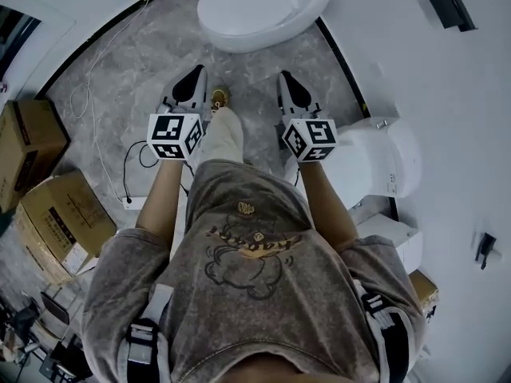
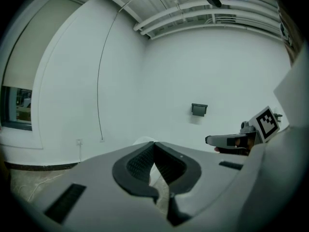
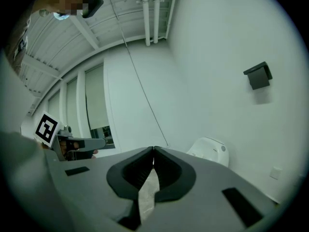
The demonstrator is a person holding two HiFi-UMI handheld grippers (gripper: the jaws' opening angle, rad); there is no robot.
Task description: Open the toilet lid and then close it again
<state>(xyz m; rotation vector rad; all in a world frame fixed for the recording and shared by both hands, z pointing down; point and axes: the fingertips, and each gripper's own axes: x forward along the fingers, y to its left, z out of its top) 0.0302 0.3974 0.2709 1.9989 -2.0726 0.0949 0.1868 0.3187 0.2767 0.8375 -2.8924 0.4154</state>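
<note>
Cardboard boxes [image 1: 48, 206] stand far left on the grey marbled floor [image 1: 136, 62], while the left gripper [image 1: 195, 73], jaws pressed together on nothing, and the right gripper [image 1: 286, 78], likewise closed and empty, both point toward the white toilet [image 1: 263, 6] ahead, its lid [image 1: 247, 2] down.

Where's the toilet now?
Head view, top centre: the toilet sits lid-down on the grey floor, just ahead of the left tool and right tool.
</note>
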